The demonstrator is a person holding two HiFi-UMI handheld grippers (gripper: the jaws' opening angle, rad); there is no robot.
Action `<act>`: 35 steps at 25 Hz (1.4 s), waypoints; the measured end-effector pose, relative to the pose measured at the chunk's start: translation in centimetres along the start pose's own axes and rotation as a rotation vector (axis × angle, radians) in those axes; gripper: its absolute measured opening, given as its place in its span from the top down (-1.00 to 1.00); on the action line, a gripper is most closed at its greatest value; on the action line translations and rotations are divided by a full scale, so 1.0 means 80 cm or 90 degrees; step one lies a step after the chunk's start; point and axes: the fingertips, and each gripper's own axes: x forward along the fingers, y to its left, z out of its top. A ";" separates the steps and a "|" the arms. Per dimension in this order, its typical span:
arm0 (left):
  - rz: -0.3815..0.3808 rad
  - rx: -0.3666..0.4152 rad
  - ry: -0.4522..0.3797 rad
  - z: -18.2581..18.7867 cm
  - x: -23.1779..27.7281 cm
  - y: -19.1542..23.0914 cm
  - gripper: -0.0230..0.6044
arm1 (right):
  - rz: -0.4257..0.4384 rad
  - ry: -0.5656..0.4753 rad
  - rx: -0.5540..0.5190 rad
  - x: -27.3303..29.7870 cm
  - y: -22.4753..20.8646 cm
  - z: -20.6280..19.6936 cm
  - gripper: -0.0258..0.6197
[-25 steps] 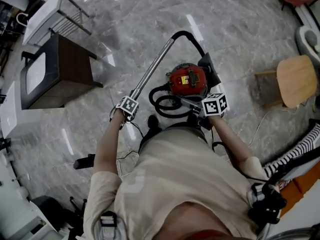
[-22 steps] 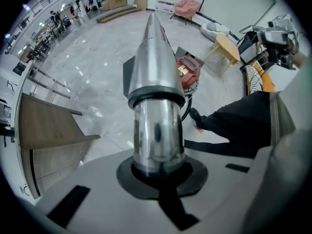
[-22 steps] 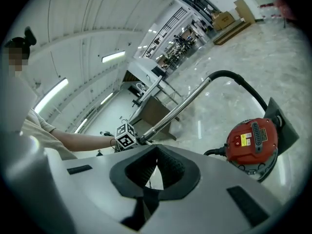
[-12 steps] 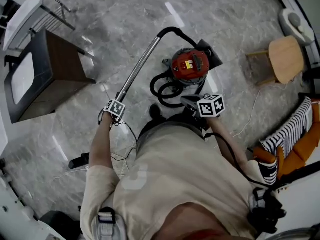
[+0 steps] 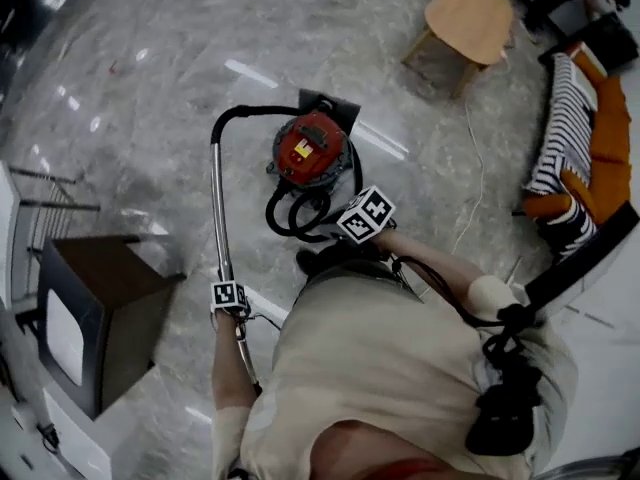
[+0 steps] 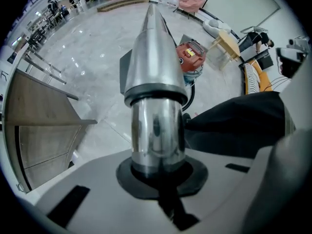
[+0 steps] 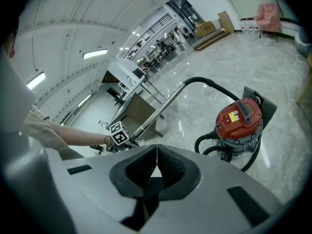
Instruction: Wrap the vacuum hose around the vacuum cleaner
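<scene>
Grey plastic left claw [image 6: 158, 177] pinches the chrome vacuum wand tube [image 6: 153, 72] rising straight from it, the right claw [image 7: 156, 164] is pressed together empty, and beyond both the black flexible hose [image 7: 213, 146] lies looped beside the red drum vacuum cleaner [image 7: 239, 118], wrapping apparently unfinished.

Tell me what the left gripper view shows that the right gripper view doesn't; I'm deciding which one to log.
Only the left gripper view: a close-up of the left gripper shut on the metal wand, plus striped cushions at the far right.
Only the right gripper view: the right gripper shut and empty, and the wand's whole length up to its bend into the black hose.
Both: the red vacuum cleaner, the marble floor and the dark cabinet.
</scene>
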 end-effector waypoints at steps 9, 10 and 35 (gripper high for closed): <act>0.060 0.001 0.018 -0.056 -0.026 -0.031 0.88 | 0.003 -0.014 0.011 -0.059 -0.026 -0.048 0.91; 0.064 -0.005 0.017 -0.062 -0.031 -0.033 0.88 | 0.005 -0.016 0.013 -0.063 -0.028 -0.051 0.91; -0.012 0.034 -0.031 -0.102 0.029 0.039 0.88 | -0.113 0.043 0.063 0.017 0.034 -0.151 0.91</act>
